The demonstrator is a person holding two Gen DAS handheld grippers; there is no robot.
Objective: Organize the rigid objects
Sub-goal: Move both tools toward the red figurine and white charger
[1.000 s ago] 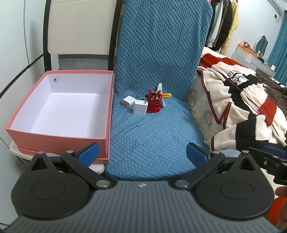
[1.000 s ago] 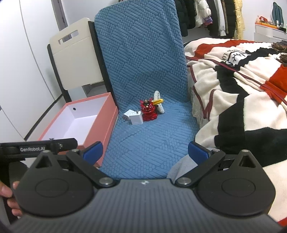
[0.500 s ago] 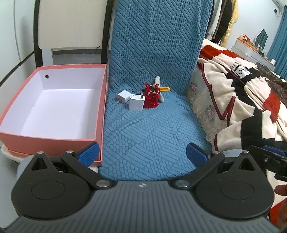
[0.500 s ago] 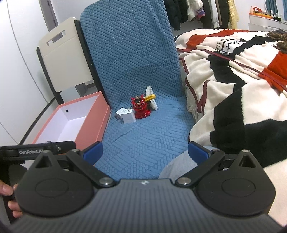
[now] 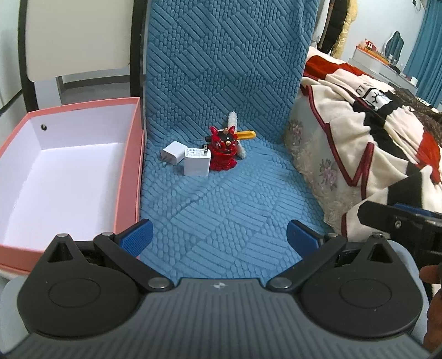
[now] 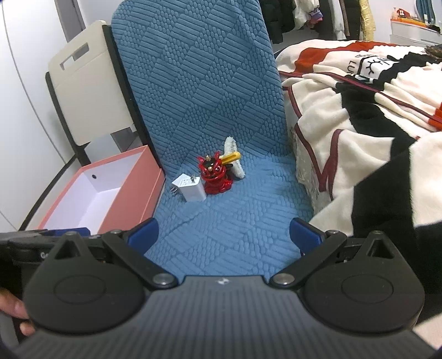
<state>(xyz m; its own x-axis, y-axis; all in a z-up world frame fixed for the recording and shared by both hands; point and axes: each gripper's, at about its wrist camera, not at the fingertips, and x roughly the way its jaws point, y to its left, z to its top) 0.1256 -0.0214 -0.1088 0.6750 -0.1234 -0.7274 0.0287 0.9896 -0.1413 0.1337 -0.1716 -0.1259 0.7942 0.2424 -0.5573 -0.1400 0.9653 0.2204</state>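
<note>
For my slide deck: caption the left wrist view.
Open left claw faces two white chargers and a red figurine beside an empty pink box.

box (image 5: 129, 154) left of chair seat (image 5: 234, 210); chargers (image 5: 196, 162), figurine (image 5: 223, 154) on seat.

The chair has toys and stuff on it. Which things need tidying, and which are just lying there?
For the job: red figurine, two white chargers, yellow tool, fuzzy white stick, pink box.

Just there: blanket, white chair, hanging clothes.
</note>
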